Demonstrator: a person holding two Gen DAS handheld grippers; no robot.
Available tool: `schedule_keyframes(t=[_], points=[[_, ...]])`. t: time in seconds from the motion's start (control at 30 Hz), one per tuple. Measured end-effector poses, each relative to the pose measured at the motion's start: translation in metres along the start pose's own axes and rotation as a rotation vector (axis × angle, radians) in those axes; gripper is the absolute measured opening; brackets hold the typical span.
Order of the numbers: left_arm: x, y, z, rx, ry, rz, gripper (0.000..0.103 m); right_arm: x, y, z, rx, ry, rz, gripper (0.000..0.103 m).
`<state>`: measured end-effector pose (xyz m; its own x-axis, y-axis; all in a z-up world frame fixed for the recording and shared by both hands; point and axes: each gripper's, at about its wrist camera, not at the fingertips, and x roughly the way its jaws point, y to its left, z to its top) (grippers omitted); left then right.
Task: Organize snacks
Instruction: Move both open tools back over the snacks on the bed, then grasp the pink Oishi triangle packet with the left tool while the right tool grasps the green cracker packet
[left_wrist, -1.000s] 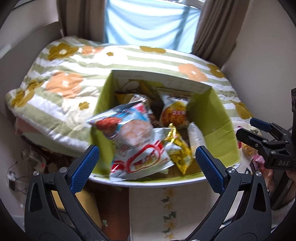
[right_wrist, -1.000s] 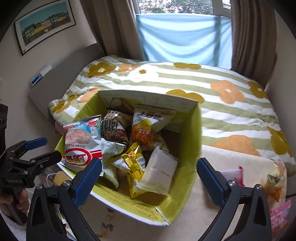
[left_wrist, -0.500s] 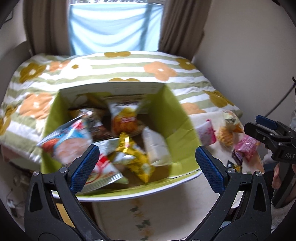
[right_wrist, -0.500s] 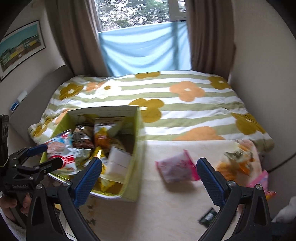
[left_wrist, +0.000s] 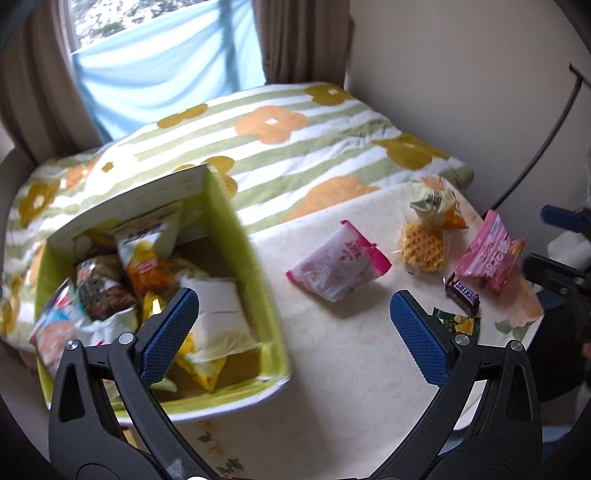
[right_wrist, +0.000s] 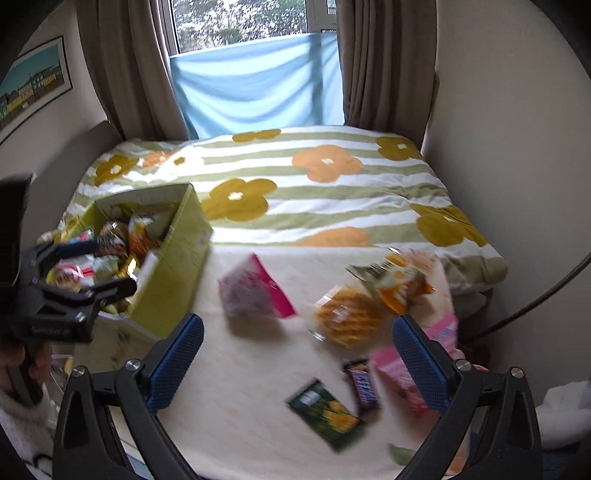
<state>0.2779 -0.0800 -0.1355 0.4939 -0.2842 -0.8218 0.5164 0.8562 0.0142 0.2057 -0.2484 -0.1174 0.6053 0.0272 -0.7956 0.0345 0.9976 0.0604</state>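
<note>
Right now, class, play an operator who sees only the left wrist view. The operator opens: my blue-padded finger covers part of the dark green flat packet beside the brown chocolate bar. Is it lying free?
Observer: Yes. The right wrist view shows the whole dark green flat packet lying on the cream tablecloth beside the brown chocolate bar, with nothing on top of it.
Operator: What holds my left gripper?
Observer: A hand in a white knit sleeve grips the handle of the left gripper.
Operator: Is there anything on the wall left of the curtains?
Observer: A framed picture of coloured houses hangs there.
</note>
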Motion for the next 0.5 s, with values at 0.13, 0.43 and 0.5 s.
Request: schedule_keyframes(t=[0.13,0.43,0.5], points=[[0.035,-0.024,0.01,0.048,0.081,0.046,0.103,0.003,-0.028,-0.014,-0.021,0.031,0.006,0.102],[0.104,-0.061,0.024,0.209,0.303,0.169,0.103,0.034,-0.061,-0.05,-0.111,0.133,0.083,0.102],[0.121,-0.068,0.024,0.271,0.364,0.198,0.103,0.045,-0.061,-0.059,-0.133,0.16,0.115,0.102]])
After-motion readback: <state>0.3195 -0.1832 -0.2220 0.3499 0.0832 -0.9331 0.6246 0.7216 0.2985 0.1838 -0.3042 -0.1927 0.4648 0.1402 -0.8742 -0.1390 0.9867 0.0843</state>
